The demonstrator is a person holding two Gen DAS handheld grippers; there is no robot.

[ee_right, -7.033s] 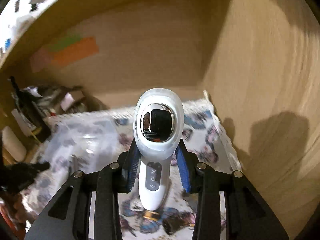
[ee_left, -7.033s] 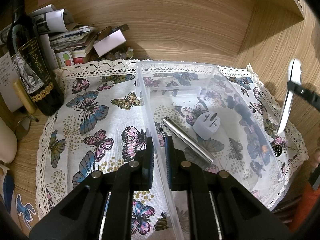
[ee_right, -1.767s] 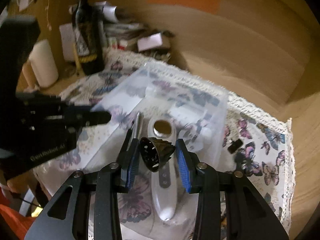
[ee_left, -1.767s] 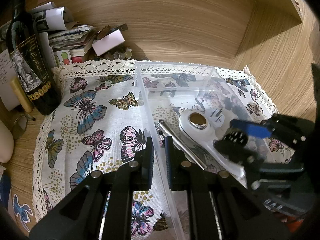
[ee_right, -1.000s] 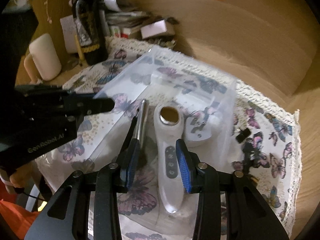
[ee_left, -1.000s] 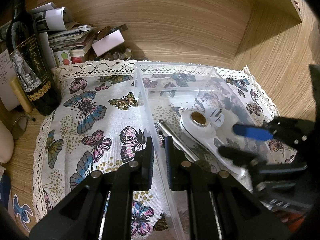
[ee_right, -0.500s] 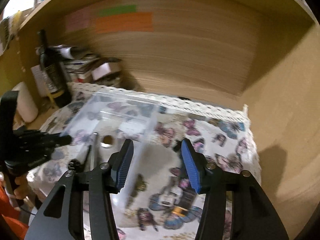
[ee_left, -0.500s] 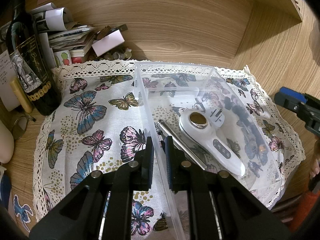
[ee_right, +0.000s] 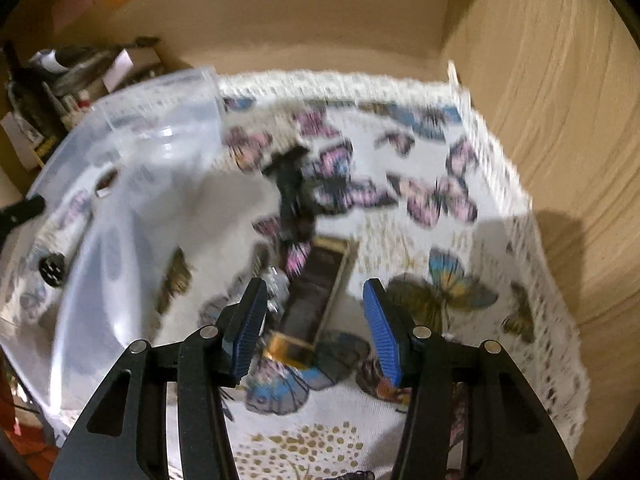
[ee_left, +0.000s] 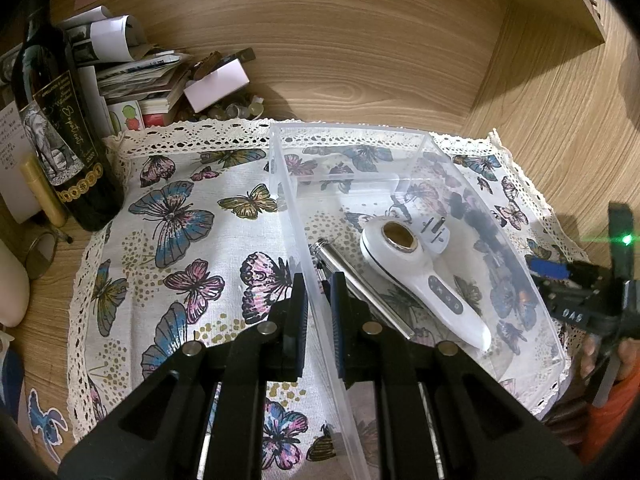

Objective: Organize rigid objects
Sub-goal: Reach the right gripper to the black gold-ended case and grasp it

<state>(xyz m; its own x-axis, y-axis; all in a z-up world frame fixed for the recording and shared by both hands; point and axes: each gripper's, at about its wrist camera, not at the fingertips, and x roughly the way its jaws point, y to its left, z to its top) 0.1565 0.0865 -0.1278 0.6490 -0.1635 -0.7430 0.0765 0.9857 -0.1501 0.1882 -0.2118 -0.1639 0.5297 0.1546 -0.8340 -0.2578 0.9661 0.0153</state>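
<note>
Two hand-held grippers are at work. Nearest, the left hand-held gripper (ee_left: 318,292) is clamped on the near wall of the clear plastic bin (ee_left: 472,184). Inside the bin lie a silver metal tube (ee_left: 360,284), a white handheld device (ee_left: 424,276) and, behind it, a white plug adapter (ee_left: 438,236). Outside, the right hand-held gripper (ee_right: 314,322) stands part open and empty over a dark, gold-edged object (ee_right: 316,300) on the butterfly cloth (ee_right: 440,248), beside the bin.

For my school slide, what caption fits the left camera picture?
Left gripper clamps the clear bin's wall; white handheld device lies inside.
</note>
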